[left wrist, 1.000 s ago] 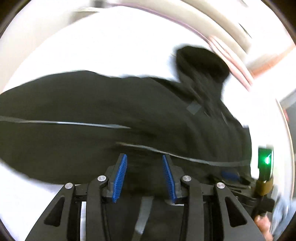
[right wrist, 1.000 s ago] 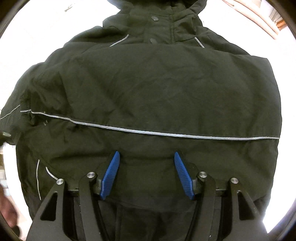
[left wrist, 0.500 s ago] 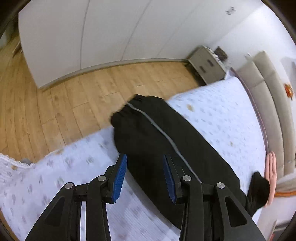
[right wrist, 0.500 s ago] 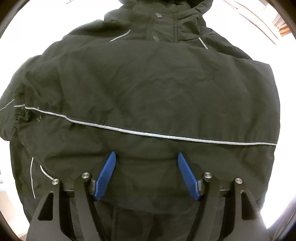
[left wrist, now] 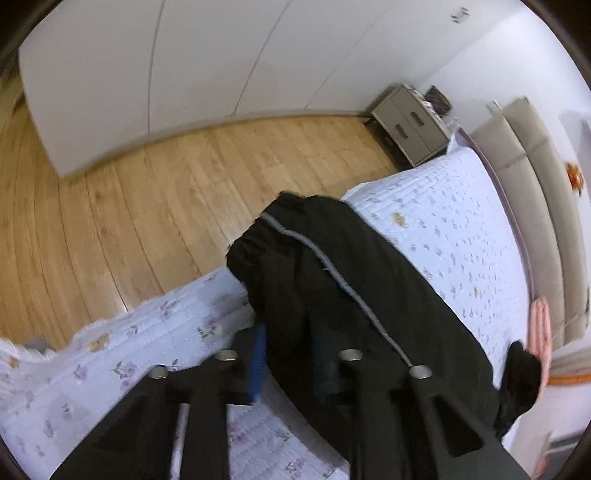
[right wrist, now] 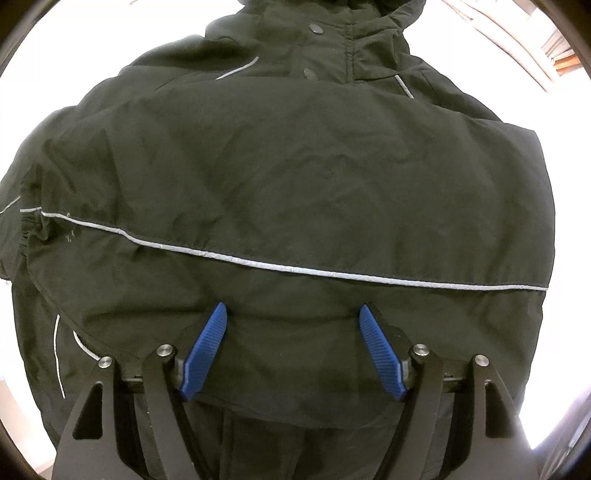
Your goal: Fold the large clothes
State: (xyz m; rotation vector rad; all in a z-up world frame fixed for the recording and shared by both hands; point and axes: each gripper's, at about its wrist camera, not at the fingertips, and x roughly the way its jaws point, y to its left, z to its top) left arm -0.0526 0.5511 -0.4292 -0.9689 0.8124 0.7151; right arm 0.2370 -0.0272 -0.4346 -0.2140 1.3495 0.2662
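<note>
A black padded jacket (right wrist: 288,166) with a grey reflective stripe (right wrist: 295,269) lies spread on the bed, its collar (right wrist: 332,33) at the far end. My right gripper (right wrist: 291,308) points down over the lower body of the jacket. Its jaws are opening, and the blue pads stand wide apart with flat fabric below them and nothing pinched. In the left wrist view one sleeve (left wrist: 332,266) stretches to the bed's edge, and its cuff (left wrist: 258,240) hangs toward the floor. My left gripper (left wrist: 290,354) is closing, with the sleeve's bunched near edge between its pads.
The quilted floral bedspread (left wrist: 443,221) ends just beyond the cuff, and wooden floor (left wrist: 147,206) lies past it. White wardrobe doors (left wrist: 184,66), a grey nightstand (left wrist: 410,125) and a padded headboard (left wrist: 535,177) border the room. A pink item (left wrist: 539,332) lies near the headboard.
The left wrist view swung from the jacket body to the sleeve at the bed's edge, and its jaws then narrowed around the sleeve. The right gripper's jaws widened while it stayed in place.
</note>
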